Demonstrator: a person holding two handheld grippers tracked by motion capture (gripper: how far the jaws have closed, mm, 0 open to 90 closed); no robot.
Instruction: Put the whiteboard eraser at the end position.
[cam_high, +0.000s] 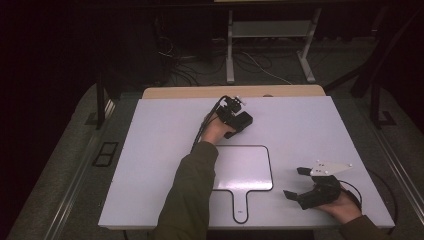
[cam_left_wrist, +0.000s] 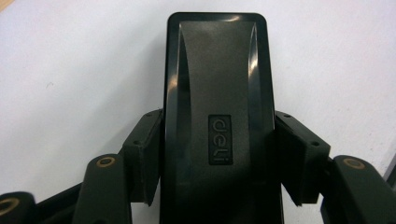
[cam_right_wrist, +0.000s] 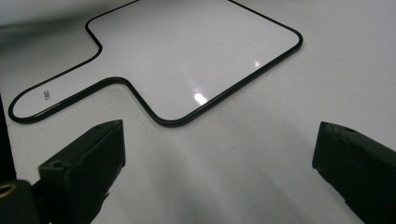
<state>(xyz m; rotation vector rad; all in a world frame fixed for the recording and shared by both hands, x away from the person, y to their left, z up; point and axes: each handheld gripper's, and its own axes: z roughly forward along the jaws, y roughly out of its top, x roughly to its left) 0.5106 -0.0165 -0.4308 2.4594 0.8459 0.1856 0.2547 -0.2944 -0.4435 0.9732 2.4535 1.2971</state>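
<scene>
left gripper view | left tool (cam_left_wrist: 217, 158) clenched on black eraser (cam_left_wrist: 217, 93), lengthwise between jaws | right tool (cam_right_wrist: 219, 168) released

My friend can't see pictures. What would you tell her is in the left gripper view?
A black rectangular block marked "deli", perhaps a whiteboard eraser, sits between the two black jaws of the left gripper, whose pads press against its long sides. Under it lies a plain white table.
</scene>
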